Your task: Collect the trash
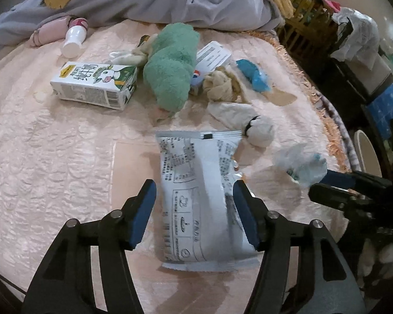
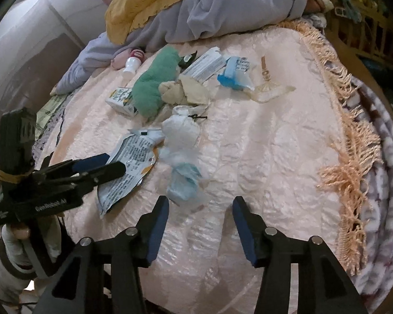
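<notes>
A white printed snack wrapper [image 1: 196, 198] lies flat on the pink bedspread [image 1: 52, 170]. My left gripper [image 1: 194, 185] is open and straddles it, one blue pad on each side. The right wrist view shows the same wrapper [image 2: 128, 167] with the left gripper [image 2: 115, 166] over it. A crumpled clear and pale blue plastic scrap [image 2: 183, 183] lies just ahead of my right gripper [image 2: 200, 200], which is open with nothing between its fingers. In the left wrist view that scrap [image 1: 301, 164] sits at the tips of the right gripper [image 1: 319, 183].
Farther back lie a milk carton [image 1: 94, 85], a green fuzzy cloth [image 1: 170, 73], a white bottle [image 1: 74, 39], a beige rag [image 1: 220, 86], a blue packet [image 1: 254, 76] and a white tissue wad [image 1: 259, 130]. Grey and yellow blankets [image 1: 196, 2] are piled behind. The fringed bed edge [image 2: 353, 157] drops at the right.
</notes>
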Motion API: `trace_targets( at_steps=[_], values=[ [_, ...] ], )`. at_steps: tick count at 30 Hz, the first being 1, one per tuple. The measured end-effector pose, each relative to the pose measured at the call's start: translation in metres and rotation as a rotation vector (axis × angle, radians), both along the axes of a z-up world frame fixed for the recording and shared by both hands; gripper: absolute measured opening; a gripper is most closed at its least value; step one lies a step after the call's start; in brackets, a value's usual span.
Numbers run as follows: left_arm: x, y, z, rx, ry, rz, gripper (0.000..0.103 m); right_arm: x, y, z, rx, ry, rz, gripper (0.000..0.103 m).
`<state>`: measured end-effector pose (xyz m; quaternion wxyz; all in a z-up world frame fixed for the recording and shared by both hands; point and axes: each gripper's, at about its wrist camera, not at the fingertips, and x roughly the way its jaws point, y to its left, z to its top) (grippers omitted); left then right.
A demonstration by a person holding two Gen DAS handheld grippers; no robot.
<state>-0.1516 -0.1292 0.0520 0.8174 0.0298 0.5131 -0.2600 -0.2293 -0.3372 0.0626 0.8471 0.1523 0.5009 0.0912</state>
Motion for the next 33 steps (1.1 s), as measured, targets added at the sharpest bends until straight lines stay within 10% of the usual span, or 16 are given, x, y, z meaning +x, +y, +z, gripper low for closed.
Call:
trace_targets(
  at_steps=[23,30,33],
  values=[
    [-0.006,0.014,0.017,-0.007,-0.047,-0.015,0.044,0.031,0.037,0.001,0.015,-0.031,0.064,0.057],
    [-0.003,0.016,0.019,-0.015,-0.047,0.015,0.044,0.033,0.039,-0.008,0.014,-0.031,0.052,0.044],
    [-0.002,0.021,0.019,-0.011,-0.049,0.03,0.044,0.029,0.045,0.002,0.005,-0.051,0.082,0.07]
  ],
)
